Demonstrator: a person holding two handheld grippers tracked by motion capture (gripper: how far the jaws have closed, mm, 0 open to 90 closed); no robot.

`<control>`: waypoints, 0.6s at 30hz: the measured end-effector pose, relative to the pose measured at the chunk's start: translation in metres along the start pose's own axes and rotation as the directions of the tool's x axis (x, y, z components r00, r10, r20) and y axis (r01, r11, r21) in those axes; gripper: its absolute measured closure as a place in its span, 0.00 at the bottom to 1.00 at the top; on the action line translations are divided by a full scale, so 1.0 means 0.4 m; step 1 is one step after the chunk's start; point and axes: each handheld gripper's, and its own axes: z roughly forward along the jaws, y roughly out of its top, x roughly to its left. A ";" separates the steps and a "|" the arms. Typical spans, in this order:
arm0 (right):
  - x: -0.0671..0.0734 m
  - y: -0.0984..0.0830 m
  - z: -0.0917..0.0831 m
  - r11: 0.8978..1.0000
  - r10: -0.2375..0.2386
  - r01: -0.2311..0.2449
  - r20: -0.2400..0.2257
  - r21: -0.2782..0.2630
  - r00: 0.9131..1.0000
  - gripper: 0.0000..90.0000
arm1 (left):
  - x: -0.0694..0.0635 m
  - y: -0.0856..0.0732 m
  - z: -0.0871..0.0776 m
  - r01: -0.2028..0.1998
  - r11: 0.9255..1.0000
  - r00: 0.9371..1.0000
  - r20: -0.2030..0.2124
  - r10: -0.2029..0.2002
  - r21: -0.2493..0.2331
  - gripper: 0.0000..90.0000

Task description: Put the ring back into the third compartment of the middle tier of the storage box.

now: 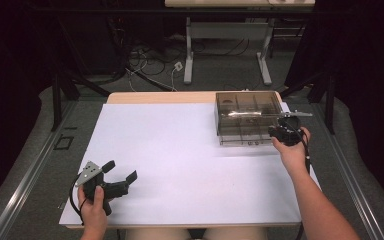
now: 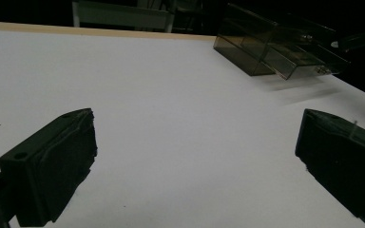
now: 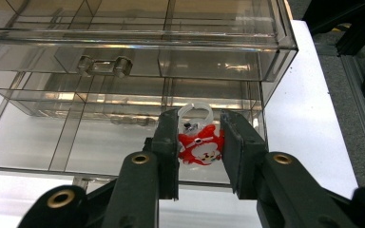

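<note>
White sheet over a wooden table (image 1: 130, 98), dark curtains all round and a mess of cables on the floor at 12 o'clock; pretty standard setup for this. So my right gripper (image 3: 199, 142) is pinched tight on a little red and white charm (image 3: 200, 148) with a clear loop on top; it's sitting right between the jaws, held just over the open bottom drawer (image 3: 76, 142) of the smoky clear drawer box (image 1: 247, 117) at about 2 o'clock on the table; in the high view that hand (image 1: 292, 150) is parked at the box's front right corner. My left gripper (image 1: 120, 180) is way off at 7 o'clock, jaws spread wide with nothing between them, resting over bare sheet and well apart from everything; it's basically on standby. Seems to me I'm at the drop-off step: charm carried over, drawer pulled out and waiting. Next move, I reckon, is to ease forward a touch so the charm hangs properly over one compartment rather than the front wall, then let the jaws go; after that the drawer needs a push shut, and the box looks light enough to slide, so the idle left might have to brace it.
</note>
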 end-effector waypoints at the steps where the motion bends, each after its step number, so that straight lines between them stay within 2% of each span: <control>1: 0.000 0.000 0.000 1.000 0.000 0.000 0.000 0.000 1.000 0.76 | 0.000 0.000 0.000 0.000 1.000 1.000 0.000 0.000 0.000 0.00; 9: -0.003 0.002 0.013 1.000 -0.001 0.001 0.009 -0.006 1.000 0.76 | -0.001 0.000 0.000 -0.001 1.000 1.000 0.001 0.001 0.002 0.00; 14: -0.012 0.002 0.022 1.000 0.019 -0.019 0.018 -0.003 1.000 0.76 | -0.001 0.000 0.001 -0.001 1.000 1.000 0.003 0.001 0.003 0.00; 17: -0.016 0.002 0.026 1.000 0.011 -0.010 0.020 -0.005 1.000 0.76 | -0.001 0.000 0.001 -0.002 1.000 1.000 0.003 0.002 0.003 0.00; 18: -0.017 0.002 0.028 1.000 0.024 -0.024 0.021 -0.005 0.999 0.76 | -0.001 0.000 0.001 -0.002 1.000 1.000 0.002 0.002 0.003 0.00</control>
